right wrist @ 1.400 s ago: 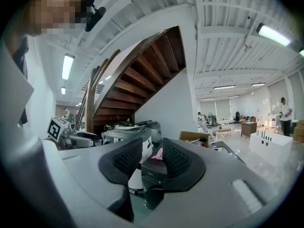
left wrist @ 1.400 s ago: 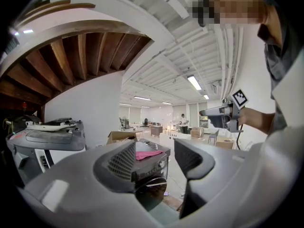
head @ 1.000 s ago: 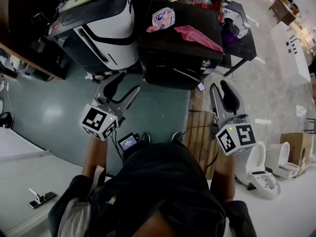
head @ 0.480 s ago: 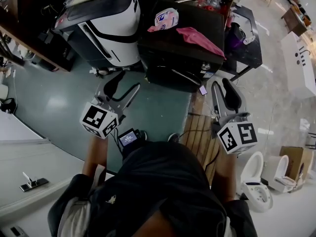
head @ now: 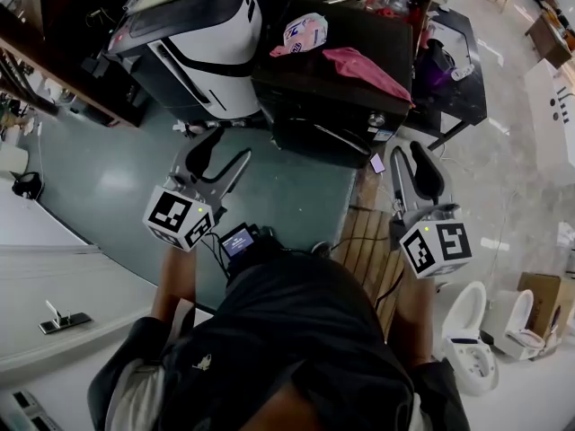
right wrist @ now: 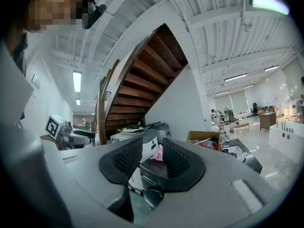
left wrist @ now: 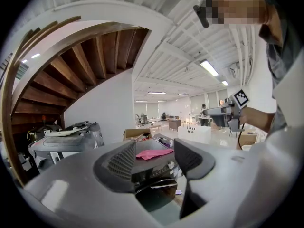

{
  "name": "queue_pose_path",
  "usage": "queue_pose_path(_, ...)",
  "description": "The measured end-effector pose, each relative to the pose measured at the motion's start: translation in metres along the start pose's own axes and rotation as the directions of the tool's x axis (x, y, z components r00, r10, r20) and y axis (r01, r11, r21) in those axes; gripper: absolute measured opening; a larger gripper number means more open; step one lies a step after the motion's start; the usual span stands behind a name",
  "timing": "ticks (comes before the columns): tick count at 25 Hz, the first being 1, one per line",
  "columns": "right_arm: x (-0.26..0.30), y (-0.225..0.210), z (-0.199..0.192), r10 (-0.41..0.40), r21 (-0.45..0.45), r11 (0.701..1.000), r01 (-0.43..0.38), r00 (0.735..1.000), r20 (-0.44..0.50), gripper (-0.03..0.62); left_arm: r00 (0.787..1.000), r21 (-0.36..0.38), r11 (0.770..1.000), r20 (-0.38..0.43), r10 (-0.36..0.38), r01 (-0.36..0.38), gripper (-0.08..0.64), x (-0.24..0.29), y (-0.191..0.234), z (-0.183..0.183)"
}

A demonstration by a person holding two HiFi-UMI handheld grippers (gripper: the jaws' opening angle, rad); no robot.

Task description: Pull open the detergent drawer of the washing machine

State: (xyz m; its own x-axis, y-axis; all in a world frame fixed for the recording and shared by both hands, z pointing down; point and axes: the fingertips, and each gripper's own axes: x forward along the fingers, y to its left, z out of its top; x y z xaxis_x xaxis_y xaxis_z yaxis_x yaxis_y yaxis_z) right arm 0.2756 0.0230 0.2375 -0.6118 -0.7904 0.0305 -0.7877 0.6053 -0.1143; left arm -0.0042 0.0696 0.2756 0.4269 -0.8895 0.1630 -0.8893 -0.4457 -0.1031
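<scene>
Grey and black, the left claw point(head: 225, 151) and the right claw point(head: 409, 151) poke out in front of the person. The left one is over the green floor point(head: 287, 196). The right one is over some wooden slats point(head: 364, 241).

Both claws are well short of the washing machine point(head: 323, 106). It is the dark box just past the floor, with a pink cloth point(head: 359, 65) on top. The soap drawer should be on its front, near the top, but it is too dark there to pick it out.

I think that is where things could go wrong. A claw could reach for the wrong part, like the round knob point(head: 375, 119) or the door point(left wrist: 154, 186), and pull on that. It could also slip off the drawer front if it does not bite well.

The left claw's jaws stand apart with only air between them. The right claw's jaws stand a little apart too, and hold nothing. Neither claw touches anything.

A white machine point(head: 207, 52) stands beside the dark one, further left.
</scene>
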Motion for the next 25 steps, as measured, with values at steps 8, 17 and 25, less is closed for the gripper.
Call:
queue_pose_path(8, 0.011, -0.013, -0.010, -0.042, 0.018, 0.999, 0.042, 0.999, -0.009, 0.120, 0.999, 0.004, 0.999, -0.010, -0.034, 0.034, 0.305, 0.024, 0.013, 0.000)
queue_pose_path(17, 0.041, -0.014, 0.002, -0.153, -0.003, 0.988, 0.153, 0.988, 0.003, 0.120, 0.989, 0.002, 0.990, 0.024, -0.144, 0.144, 0.305, 0.075, 0.057, 0.003)
queue_pose_path(25, 0.071, -0.014, 0.015, -0.240, -0.033, 0.970, 0.240, 0.971, 0.010, 0.120, 0.973, 0.001, 0.974, 0.055, -0.226, 0.226, 0.305, 0.117, 0.093, 0.005)
